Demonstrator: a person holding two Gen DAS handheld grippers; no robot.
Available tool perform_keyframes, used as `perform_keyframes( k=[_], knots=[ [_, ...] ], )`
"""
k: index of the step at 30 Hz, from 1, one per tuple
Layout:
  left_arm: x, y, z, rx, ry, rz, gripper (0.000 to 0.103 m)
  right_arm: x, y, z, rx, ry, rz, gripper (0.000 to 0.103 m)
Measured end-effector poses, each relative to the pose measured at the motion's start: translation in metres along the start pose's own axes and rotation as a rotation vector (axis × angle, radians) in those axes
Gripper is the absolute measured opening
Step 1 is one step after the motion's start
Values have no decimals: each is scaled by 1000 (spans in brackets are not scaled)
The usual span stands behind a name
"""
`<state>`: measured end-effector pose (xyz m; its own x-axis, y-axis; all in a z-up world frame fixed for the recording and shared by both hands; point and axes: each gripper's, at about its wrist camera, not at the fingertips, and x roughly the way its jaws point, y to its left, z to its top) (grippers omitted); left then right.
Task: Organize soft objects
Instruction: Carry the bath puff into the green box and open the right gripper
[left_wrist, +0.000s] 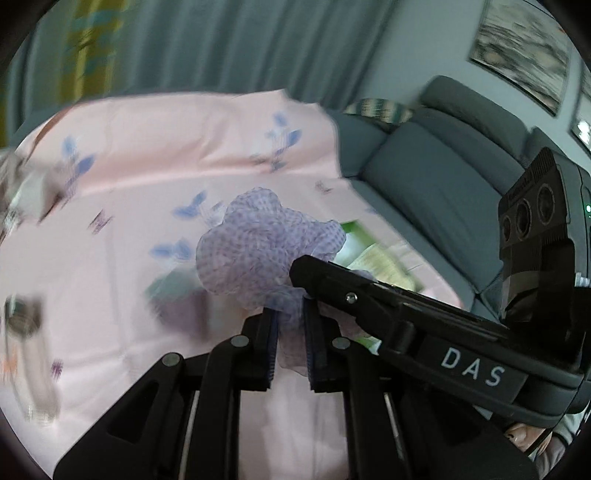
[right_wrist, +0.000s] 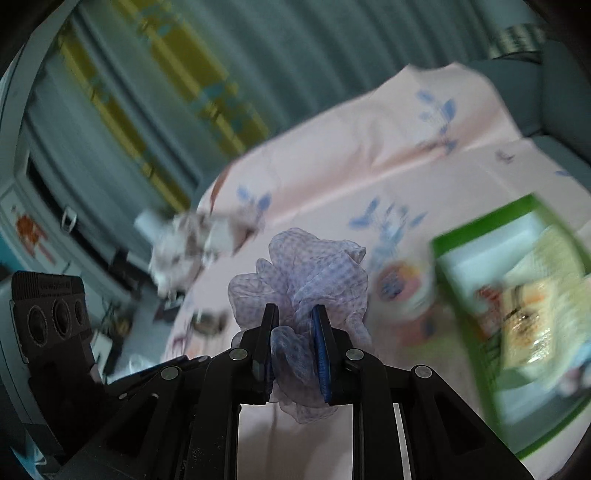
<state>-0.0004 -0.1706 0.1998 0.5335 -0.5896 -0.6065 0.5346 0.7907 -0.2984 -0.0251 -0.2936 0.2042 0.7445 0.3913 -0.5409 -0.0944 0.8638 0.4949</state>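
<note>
A lavender checked scrunchie (left_wrist: 255, 251) of sheer, ruffled fabric hangs above the pink tablecloth (left_wrist: 147, 177). My left gripper (left_wrist: 290, 321) is shut on its lower folds, which bulge between the blue pads. My right gripper (left_wrist: 306, 284) reaches in from the right, its black finger lying against the same scrunchie. In the right wrist view the scrunchie (right_wrist: 306, 273) is pinched between the fingers of my right gripper (right_wrist: 293, 321), shut on it, with fabric spilling below. The left gripper's camera housing (right_wrist: 48, 317) shows at the left edge.
A green tray (right_wrist: 476, 225) with pale packets lies on the cloth at the right. A blurred white and brown soft heap (right_wrist: 184, 243) sits at the table's far left, a clear jar (left_wrist: 26, 332) near the left edge. A grey sofa (left_wrist: 424, 177) and curtains stand behind.
</note>
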Motion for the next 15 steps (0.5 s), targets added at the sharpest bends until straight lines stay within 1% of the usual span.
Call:
perform_keyframes(
  k=[3,6,8,12,15],
  knots=[
    [31,-29,21,66,-5,-48,8,-18,-25,22,12,-74,-74,21],
    [66,-46,31,94,37,-83,8,-25,-61,33,84,-120,-123,21],
    [92,-57,35,116,59,-92,8,-25,-85,37,133,-136,-139,21],
    [132,-67,38,117,115,-110,8,-21,-138,41,239,-151,-150,22],
    [157,-71,37,122,146,-103,9,-15,-164,38,302,-158,-166,22]
  ],
)
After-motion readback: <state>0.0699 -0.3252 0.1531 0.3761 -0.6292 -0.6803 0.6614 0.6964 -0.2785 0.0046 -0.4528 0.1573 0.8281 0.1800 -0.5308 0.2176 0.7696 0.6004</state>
